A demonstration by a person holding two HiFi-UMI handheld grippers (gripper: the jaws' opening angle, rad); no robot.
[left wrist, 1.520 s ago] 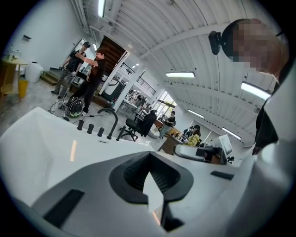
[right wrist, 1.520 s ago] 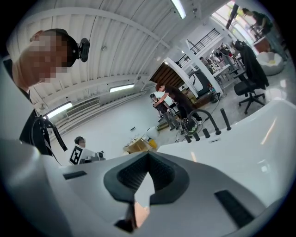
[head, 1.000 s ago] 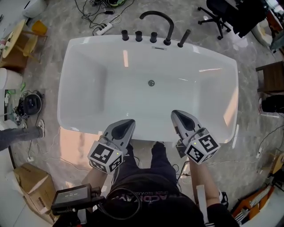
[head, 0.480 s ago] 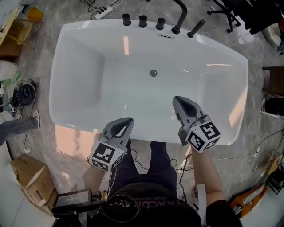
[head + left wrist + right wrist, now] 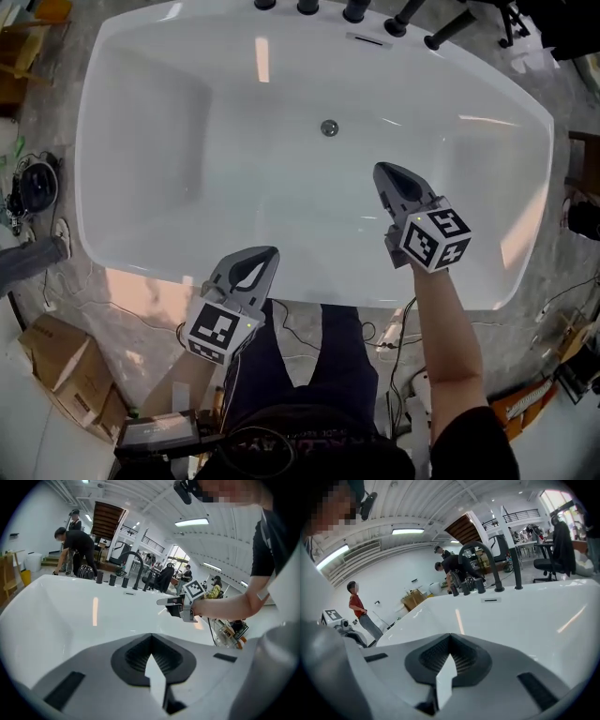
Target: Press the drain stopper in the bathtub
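Note:
The white bathtub (image 5: 141, 122) fills the head view, and its small round metal drain stopper (image 5: 329, 127) sits in the middle of the tub floor. My right gripper (image 5: 388, 175) is shut and empty. It hangs over the tub inside, a short way to the near right of the stopper. My left gripper (image 5: 263, 255) is also shut and empty, and it stays over the tub's near rim. The left gripper view shows its shut jaws (image 5: 151, 641) and the right gripper (image 5: 174, 604) beyond. The right gripper view shows its shut jaws (image 5: 450, 639); the stopper is hidden there.
Black taps and a curved black faucet (image 5: 480, 559) line the far rim (image 5: 356, 11). A cardboard box (image 5: 56, 366) and cables (image 5: 375, 342) lie on the floor on the near side. Several people stand in the room behind the tub (image 5: 75, 545).
The right gripper has moved forward over the tub, closer to the stopper. The head view has shifted nearer the tub, and the left gripper has stayed by the near rim.

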